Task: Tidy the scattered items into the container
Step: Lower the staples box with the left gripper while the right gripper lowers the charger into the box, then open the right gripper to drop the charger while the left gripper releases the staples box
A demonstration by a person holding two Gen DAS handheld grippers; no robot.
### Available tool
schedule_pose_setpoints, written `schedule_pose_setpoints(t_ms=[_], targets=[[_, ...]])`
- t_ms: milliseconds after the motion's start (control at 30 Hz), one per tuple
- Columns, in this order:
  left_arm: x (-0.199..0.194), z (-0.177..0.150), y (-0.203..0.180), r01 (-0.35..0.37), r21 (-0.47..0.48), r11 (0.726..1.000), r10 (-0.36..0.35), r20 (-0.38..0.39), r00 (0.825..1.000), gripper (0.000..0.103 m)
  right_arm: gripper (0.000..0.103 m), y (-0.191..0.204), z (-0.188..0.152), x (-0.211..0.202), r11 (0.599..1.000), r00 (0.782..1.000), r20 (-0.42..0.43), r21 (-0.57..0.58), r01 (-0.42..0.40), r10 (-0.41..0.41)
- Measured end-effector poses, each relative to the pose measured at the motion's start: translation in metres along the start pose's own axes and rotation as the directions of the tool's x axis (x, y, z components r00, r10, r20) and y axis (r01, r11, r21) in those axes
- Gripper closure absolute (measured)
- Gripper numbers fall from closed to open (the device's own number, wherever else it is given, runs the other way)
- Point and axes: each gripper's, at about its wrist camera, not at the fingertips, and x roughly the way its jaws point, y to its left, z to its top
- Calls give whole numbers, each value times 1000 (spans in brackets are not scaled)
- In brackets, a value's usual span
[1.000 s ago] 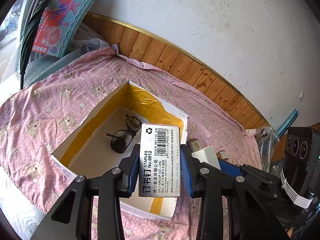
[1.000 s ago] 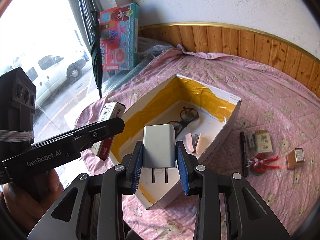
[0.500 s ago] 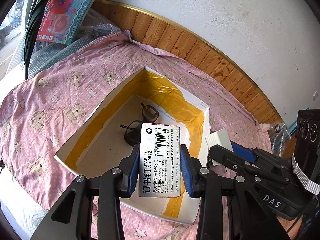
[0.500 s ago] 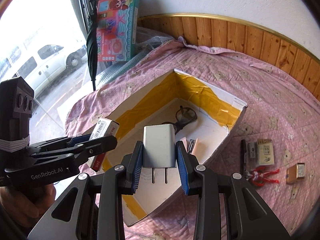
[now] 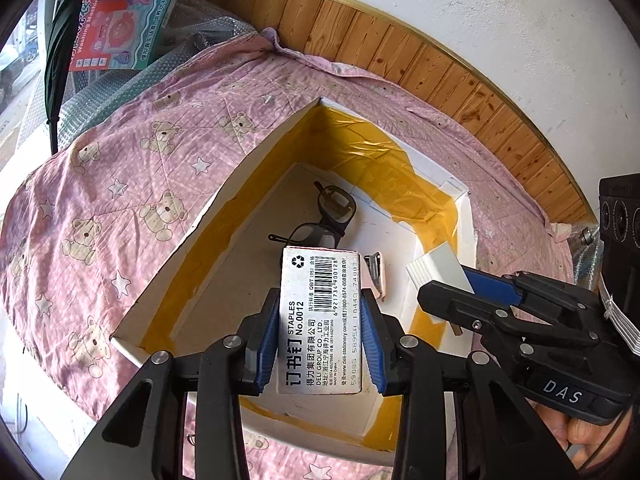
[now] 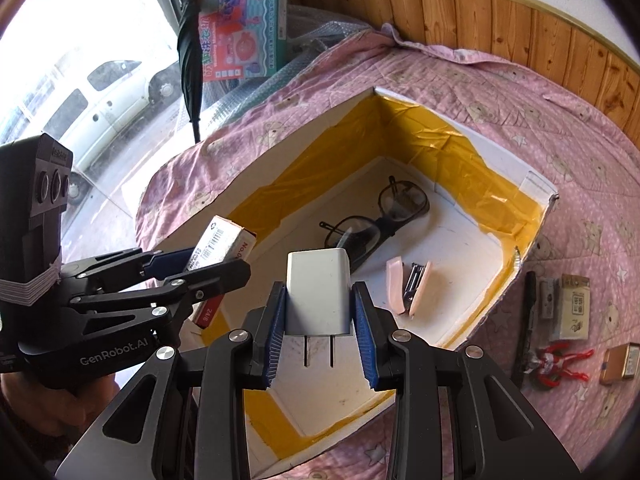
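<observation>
Over the open box (image 6: 538, 190), your left gripper (image 5: 320, 340) clamps a staples carton (image 5: 320, 320), your right gripper (image 6: 319, 316) a wall charger (image 6: 318, 292); release carelessly and either may strike the eyeglasses (image 6: 380, 216) or pink stapler (image 6: 408, 288) lying inside.

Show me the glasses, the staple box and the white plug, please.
glasses (image 6: 374, 216), right wrist view, bridge.
staple box (image 5: 320, 320), left wrist view, printed label.
white plug (image 6: 319, 290), right wrist view, front face.

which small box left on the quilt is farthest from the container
The brown box, at the far right beyond the red toy figure; the pale carton lies nearer the container.
</observation>
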Motion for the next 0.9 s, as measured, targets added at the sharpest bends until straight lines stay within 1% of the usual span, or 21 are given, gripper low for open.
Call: schedule_pose_setpoints(t_ms=[133, 200, 333, 433, 900], targets=[[9, -1, 2, -65, 46, 997, 65, -14, 998, 64, 69, 8, -2, 13, 999, 999, -44, -35, -3, 2], [14, -1, 3, -76, 64, 995, 78, -25, 997, 64, 69, 11, -3, 18, 999, 998, -60, -50, -1, -2], [22, -3, 5, -84, 82, 993, 88, -42, 995, 64, 69, 17, -6, 28, 998, 996, -88, -69, 3, -9], [26, -3, 5, -104, 97, 990, 108, -42, 993, 64, 69, 18, -6, 32, 997, 995, -100, -71, 2, -9], [31, -3, 19, -119, 83, 989, 123, -56, 991, 64, 69, 24, -10, 44, 996, 992, -130, -84, -5, -6]])
